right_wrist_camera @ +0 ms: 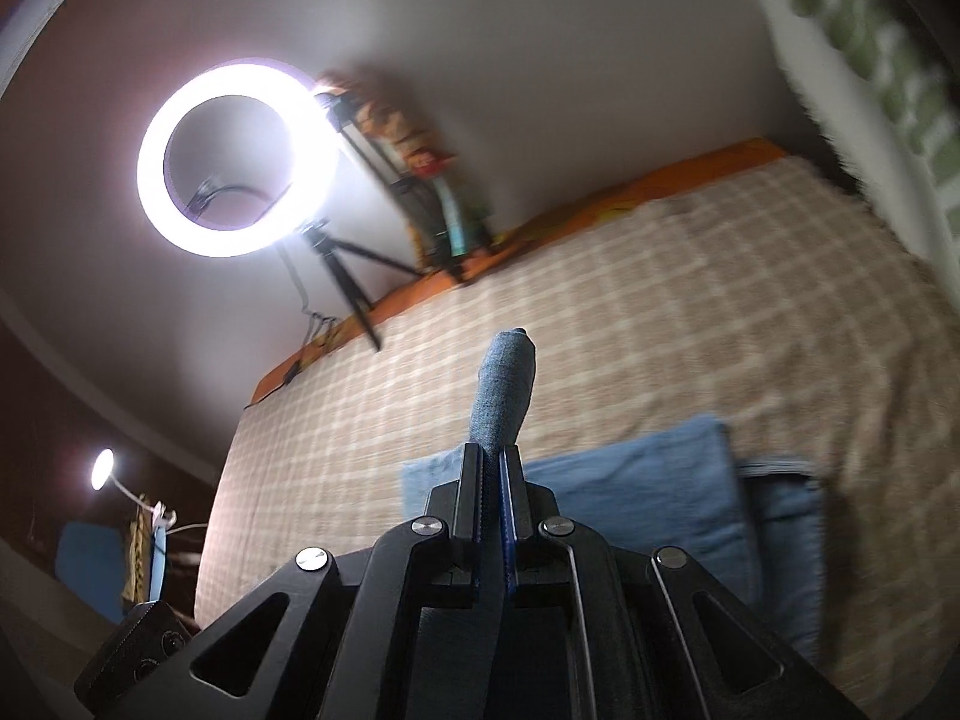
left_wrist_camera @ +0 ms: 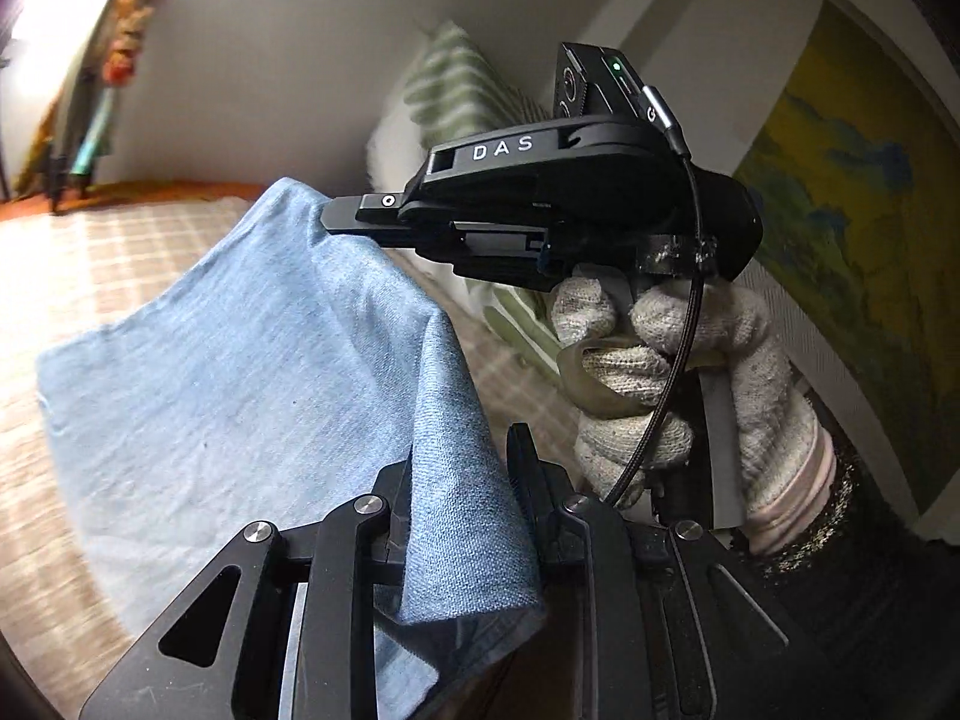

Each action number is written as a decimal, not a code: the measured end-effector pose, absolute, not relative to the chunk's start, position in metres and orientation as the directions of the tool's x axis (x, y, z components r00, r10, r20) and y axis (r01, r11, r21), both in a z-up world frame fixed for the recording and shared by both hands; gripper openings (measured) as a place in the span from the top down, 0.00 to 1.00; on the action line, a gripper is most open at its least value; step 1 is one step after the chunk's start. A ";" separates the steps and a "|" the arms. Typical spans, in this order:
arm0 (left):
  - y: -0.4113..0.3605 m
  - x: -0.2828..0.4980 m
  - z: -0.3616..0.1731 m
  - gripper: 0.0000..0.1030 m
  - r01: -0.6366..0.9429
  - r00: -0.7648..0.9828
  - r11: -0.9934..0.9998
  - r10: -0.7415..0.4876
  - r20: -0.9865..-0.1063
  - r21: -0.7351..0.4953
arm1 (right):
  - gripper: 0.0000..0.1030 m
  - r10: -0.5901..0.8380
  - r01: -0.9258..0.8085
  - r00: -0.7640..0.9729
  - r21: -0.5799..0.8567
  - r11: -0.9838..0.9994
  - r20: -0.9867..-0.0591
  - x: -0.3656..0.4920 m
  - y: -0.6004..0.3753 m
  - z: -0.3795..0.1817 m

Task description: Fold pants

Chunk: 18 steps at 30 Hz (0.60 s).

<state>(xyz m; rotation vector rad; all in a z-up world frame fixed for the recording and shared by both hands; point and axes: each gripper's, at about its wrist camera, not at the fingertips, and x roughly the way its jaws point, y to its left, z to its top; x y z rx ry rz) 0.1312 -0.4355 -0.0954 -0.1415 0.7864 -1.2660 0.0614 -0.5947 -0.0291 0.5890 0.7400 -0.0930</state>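
White "DAS" lettering on black body of right gripper.

Checked bed cover; blue pants on it, edges blurred.

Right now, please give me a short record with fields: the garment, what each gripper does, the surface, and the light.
garment: blue denim pants, partly lifted, the rest lying on the bed
left gripper: shut on a fold of the pants
right gripper: shut on the pants; a bit of denim sticks out past its fingertips
right hand: in a knitted work glove, holding the right gripper
surface: bed with beige checked cover
light: ring light on a tripod, switched on
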 end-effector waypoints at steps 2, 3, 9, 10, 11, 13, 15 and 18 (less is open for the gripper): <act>-0.451 0.134 -0.100 0.79 0.804 0.072 0.327 -0.883 -0.464 -0.497 | 0.98 0.117 0.301 0.741 0.483 0.822 -0.661 0.053 -0.612 -0.036; -0.457 0.134 -0.103 0.79 0.806 0.067 0.326 -0.880 -0.471 -0.494 | 0.98 0.117 0.307 0.740 0.488 0.817 -0.662 0.050 -0.619 -0.039; -0.484 0.126 -0.122 0.79 0.822 0.026 0.311 -0.857 -0.515 -0.476 | 1.00 0.106 0.346 0.746 0.520 0.781 -0.657 0.036 -0.655 -0.057; -0.488 0.124 -0.125 0.79 0.826 0.020 0.309 -0.853 -0.522 -0.472 | 1.00 0.105 0.349 0.742 0.516 0.782 -0.662 0.036 -0.659 -0.060; -0.490 0.124 -0.128 0.79 0.826 0.013 0.305 -0.850 -0.526 -0.473 | 1.00 0.112 0.342 0.735 0.508 0.791 -0.669 0.036 -0.662 -0.063; -0.493 0.120 -0.131 0.79 0.832 0.012 0.305 -0.846 -0.534 -0.464 | 0.97 0.131 0.331 0.719 0.502 0.799 -0.682 0.035 -0.663 -0.069; -0.492 0.119 -0.134 0.80 0.831 0.005 0.303 -0.843 -0.538 -0.466 | 0.84 0.156 0.326 0.691 0.497 0.804 -0.706 0.036 -0.663 -0.078; -0.488 0.108 -0.133 0.80 0.855 -0.009 0.279 -0.834 -0.551 -0.437 | 0.70 0.147 0.327 0.658 0.456 0.828 -0.739 0.036 -0.658 -0.089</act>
